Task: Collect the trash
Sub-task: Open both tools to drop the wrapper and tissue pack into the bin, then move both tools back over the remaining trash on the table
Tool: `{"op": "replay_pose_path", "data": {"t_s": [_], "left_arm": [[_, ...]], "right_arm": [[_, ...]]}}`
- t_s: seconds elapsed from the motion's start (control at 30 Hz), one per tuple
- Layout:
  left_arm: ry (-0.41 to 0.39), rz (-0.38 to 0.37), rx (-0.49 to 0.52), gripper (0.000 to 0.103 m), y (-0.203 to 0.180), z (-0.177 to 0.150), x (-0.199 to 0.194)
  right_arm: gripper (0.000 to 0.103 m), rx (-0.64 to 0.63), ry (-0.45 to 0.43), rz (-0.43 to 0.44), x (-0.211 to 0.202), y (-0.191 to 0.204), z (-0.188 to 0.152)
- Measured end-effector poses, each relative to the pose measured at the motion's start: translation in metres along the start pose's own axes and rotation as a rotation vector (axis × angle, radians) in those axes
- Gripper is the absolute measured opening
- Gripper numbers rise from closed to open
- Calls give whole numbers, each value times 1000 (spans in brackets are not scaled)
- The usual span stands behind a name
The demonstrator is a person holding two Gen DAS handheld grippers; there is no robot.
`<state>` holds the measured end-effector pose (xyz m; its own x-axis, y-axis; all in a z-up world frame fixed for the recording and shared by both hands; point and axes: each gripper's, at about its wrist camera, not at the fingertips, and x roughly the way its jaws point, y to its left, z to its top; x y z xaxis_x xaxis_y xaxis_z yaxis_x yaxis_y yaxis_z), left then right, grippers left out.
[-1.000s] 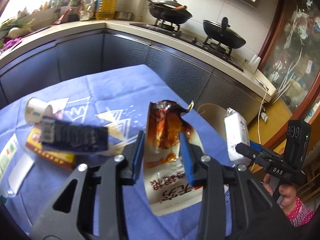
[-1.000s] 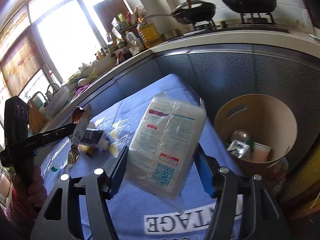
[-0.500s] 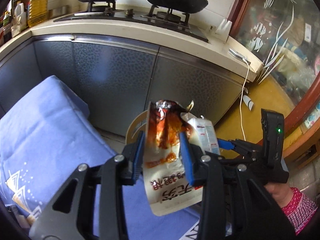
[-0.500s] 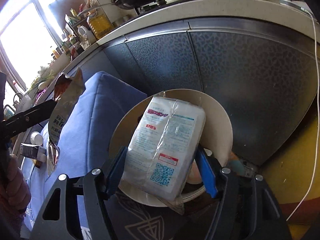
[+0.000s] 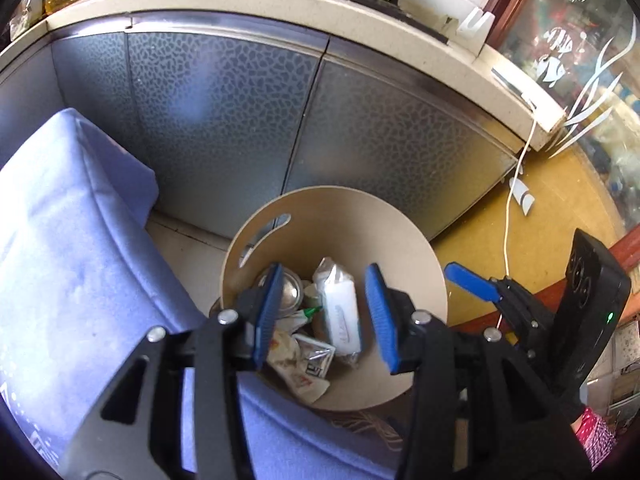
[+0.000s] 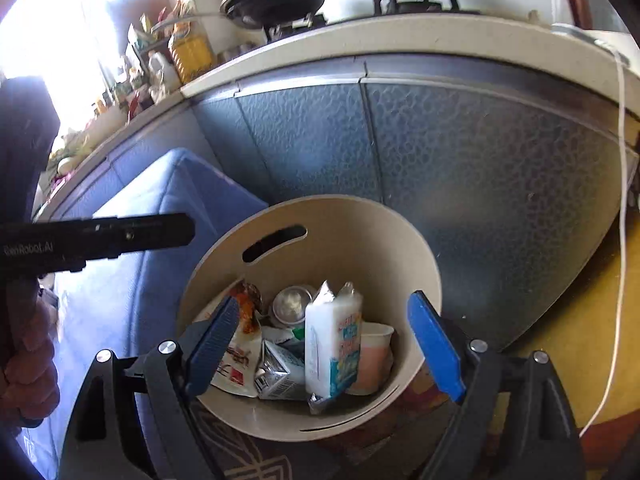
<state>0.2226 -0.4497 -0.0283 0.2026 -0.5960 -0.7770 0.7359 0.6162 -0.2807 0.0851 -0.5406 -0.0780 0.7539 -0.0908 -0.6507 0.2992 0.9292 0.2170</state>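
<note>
Both grippers hang over a round beige bin [image 5: 332, 192] that stands on the floor beside the table. My left gripper [image 5: 324, 276] is opening its jaws and nothing is between them. The orange-and-white snack pouch [image 5: 292, 364] lies in the bin below it. My right gripper [image 6: 324, 300] is also opening wide, with nothing between its pads. The white plastic-wrapped pack [image 6: 334, 344] stands on end in the bin [image 6: 332, 200], next to the snack pouch [image 6: 240, 344]. A foil carton, a cup and a tin lie around them.
The blue-clothed table [image 5: 60, 260] borders the bin on the left. Grey cabinet doors [image 5: 240, 120] under a stove counter stand right behind it. A white cable [image 5: 516, 184] hangs down to the yellow floor at the right. A hand [image 6: 24, 352] grips the left tool.
Both hands swung from above the table to above the bin. The left jaws let go of the snack pouch and the right jaws let go of the white pack; both now lie in the bin.
</note>
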Motion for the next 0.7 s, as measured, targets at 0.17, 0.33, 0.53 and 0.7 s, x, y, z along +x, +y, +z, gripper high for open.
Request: {"op": "replay_pose_path", "data": {"t_s": [0.17,0.33,0.53,0.7], "left_arm": [[-69,-23,6,41,0,-19,-44],[-158,23,18,41,3,-55,-94],[-248,128,47,41,9,-108,-142],[-297,196,9,41,34,-147,-179]], "right_arm": [[85,89,-82,28,-33,8,-2],[85,136,-150,90,-66,36,-15],[85,136,-194,103,-94,81,-39],[83,72,-174,111,-105,123,-51]]}}
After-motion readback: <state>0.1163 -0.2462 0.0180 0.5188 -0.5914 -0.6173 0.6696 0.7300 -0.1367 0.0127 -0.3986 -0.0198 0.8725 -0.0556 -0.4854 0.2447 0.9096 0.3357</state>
